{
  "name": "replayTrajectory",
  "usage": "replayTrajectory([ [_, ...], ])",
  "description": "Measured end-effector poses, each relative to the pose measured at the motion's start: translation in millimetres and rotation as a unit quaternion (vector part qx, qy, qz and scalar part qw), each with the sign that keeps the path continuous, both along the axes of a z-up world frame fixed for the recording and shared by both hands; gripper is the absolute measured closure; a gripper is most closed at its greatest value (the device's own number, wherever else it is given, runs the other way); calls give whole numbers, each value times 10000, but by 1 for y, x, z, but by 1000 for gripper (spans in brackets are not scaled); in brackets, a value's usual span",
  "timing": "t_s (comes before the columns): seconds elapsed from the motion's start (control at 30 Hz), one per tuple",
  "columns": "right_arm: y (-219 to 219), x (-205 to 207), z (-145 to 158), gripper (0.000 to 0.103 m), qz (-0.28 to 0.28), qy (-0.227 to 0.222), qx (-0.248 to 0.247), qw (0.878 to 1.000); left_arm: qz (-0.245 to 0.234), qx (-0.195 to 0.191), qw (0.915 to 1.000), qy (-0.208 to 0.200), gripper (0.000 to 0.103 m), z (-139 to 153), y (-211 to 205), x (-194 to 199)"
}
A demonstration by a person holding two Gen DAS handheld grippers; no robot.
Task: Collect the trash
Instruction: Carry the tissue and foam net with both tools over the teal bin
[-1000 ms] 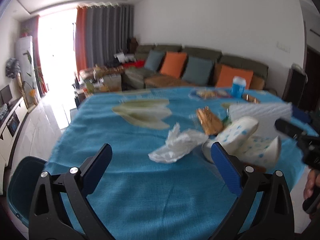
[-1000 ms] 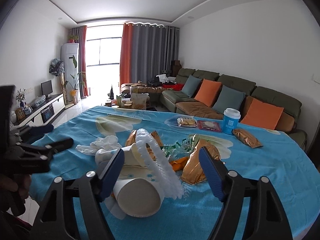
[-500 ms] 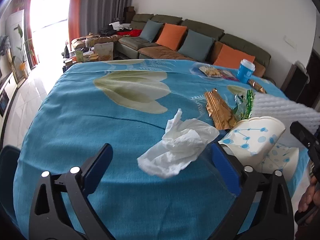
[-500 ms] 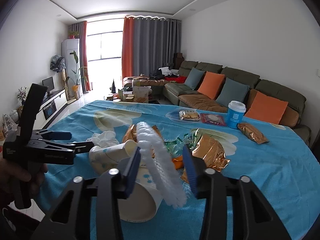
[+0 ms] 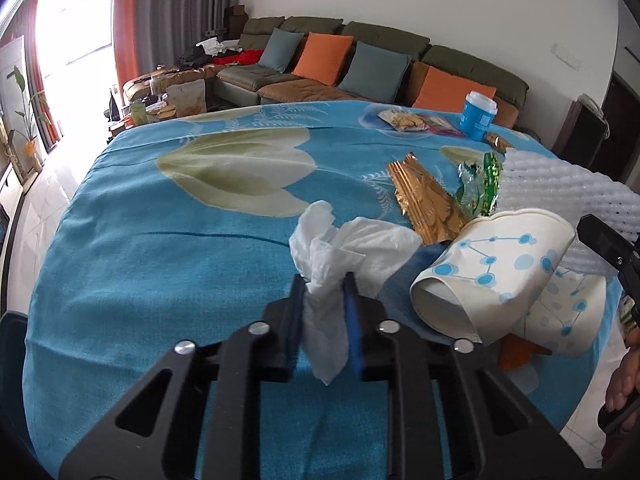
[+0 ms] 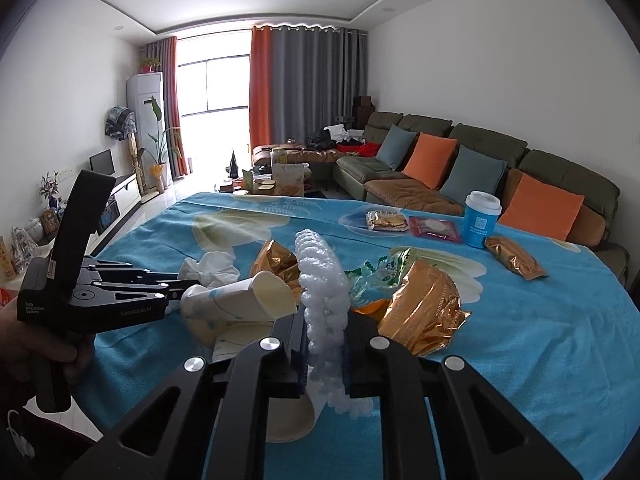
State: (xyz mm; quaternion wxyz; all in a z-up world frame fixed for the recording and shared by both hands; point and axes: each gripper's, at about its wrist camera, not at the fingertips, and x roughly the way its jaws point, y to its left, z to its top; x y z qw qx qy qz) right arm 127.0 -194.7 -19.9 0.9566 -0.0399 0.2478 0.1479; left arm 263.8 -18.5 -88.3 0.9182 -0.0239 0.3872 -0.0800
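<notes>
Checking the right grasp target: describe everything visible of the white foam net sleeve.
The white foam net sleeve is a soft, bumpy mesh of puffy strands, apparently foam packing. The right gripper is shut on its lower part, both pads pressing in, so it stands on edge and curves up and away over the blue tablecloth. Its free bottom end hangs below the pads. It sits between the crushed paper cups and a gold wrapper; contact with either is unclear. From the left wrist it shows as a broad ridged sheet.

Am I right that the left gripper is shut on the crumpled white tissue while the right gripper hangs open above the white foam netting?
Not quite: the right gripper is not open. The right wrist view shows it shut on the white foam netting, pinched between its pads. The rest holds: the left gripper is shut on the crumpled white tissue.
</notes>
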Motion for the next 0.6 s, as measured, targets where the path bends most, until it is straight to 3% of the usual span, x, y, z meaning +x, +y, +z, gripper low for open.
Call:
replayTrajectory([
  [0.33,5,-13,28,92,-74,-505,-19,9987,325,-297,9960,-775,89,34,32,-36],
  [0.6,31,-27,52,92,309,-893,-5,9955,603,-340,9883,-1362,89,68,62,-92],
])
